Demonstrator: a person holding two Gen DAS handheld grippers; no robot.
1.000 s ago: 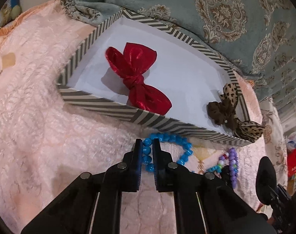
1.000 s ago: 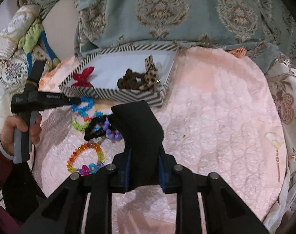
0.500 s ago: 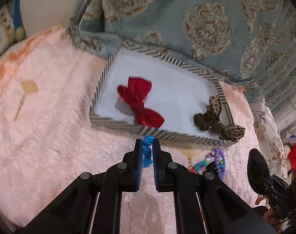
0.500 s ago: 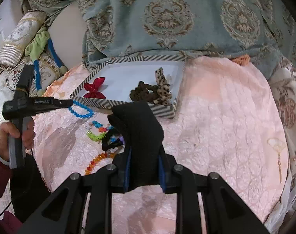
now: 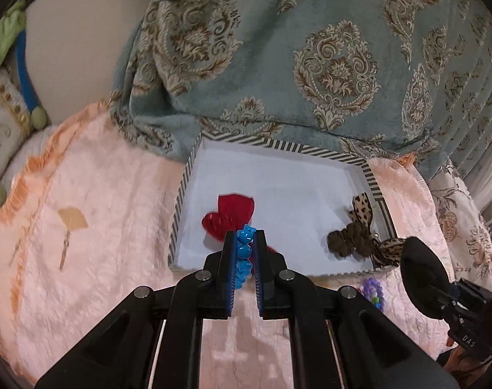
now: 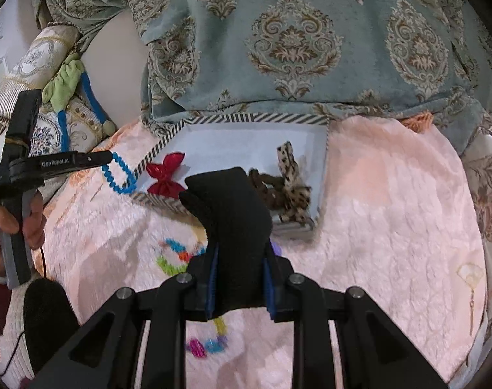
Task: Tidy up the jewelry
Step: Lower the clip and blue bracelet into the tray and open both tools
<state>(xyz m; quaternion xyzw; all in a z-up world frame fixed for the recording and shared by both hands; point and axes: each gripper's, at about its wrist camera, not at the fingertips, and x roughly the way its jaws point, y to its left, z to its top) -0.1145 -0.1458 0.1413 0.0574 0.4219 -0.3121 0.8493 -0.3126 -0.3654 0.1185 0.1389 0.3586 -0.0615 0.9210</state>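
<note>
The left tongs [image 5: 245,253] pinched a blue bead bracelet [image 6: 117,175], hanging in the air beside the striped box's [image 6: 246,118] left wall. The right tongs [image 6: 239,278] clamped a black fabric piece [image 6: 233,227] above the pink bedspread [image 6: 391,210].

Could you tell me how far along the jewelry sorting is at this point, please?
Done: the red bow and leopard bow lie in the striped box. In hand: the left claw grips the blue bracelet, lifted near the box's left edge; the right claw is shut on a black item. Left: the colorful bracelets on the pink blanket.
</note>
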